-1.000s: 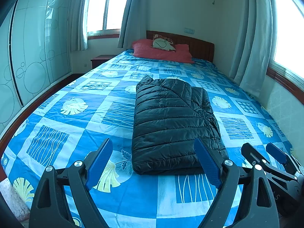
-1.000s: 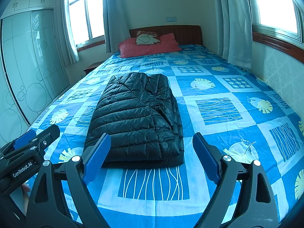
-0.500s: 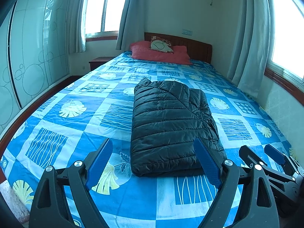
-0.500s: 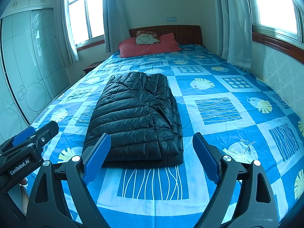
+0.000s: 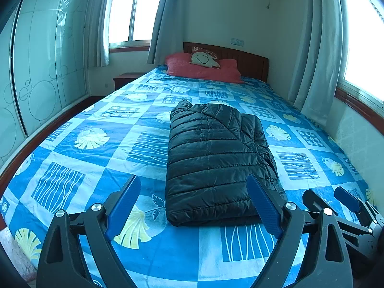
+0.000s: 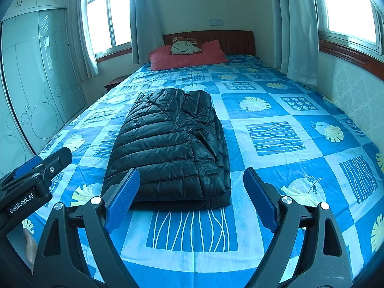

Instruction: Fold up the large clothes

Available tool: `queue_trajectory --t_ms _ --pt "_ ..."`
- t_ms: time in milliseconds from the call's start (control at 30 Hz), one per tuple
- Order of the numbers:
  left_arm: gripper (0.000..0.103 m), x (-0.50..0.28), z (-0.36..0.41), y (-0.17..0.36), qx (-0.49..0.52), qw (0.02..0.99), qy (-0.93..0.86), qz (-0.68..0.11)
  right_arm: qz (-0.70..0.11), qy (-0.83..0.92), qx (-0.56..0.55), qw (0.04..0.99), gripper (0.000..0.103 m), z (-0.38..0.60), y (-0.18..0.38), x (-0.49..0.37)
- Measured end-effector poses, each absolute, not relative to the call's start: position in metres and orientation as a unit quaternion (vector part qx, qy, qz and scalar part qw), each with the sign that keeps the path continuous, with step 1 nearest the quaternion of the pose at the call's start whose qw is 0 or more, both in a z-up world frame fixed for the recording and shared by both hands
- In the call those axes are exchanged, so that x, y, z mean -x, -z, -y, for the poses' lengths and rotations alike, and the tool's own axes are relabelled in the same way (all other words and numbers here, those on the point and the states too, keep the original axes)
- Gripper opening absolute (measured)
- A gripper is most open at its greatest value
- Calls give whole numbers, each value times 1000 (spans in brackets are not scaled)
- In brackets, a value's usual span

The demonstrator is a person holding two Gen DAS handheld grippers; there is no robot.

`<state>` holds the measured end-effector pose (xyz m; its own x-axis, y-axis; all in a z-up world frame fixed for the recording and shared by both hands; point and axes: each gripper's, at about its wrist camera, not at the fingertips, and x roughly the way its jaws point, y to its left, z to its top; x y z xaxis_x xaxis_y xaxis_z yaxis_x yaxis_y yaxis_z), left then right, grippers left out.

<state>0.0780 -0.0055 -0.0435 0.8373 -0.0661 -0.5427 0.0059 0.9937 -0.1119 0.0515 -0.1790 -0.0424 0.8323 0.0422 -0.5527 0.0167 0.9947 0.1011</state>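
Looks like the fold's basically done: the black puffer jacket (image 5: 216, 160) sits in a tidy rectangle mid-bed (image 5: 79, 168). Left tongs (image 5: 194, 206) are opening, right tongs (image 6: 192, 196) spread wide, both empty. Next move's probably one more fold from the near hem.

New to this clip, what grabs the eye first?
A black puffer jacket, folded into a thick slab, lies in the middle of the bed on a loud blue patterned bedspread. Both grippers, left and right, hang open and empty just short of its near edge. A red pillow sits by the headboard.
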Motion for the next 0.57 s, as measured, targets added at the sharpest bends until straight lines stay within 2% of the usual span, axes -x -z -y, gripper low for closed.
queue_trajectory --t_ms 400,567 --pt "90 -87 1 56 53 956 -3 -290 -292 -9 -50 955 88 184 46 -55" --pt "90 -108 -15 75 65 942 -12 -328 -298 4 -47 953 88 201 56 -63"
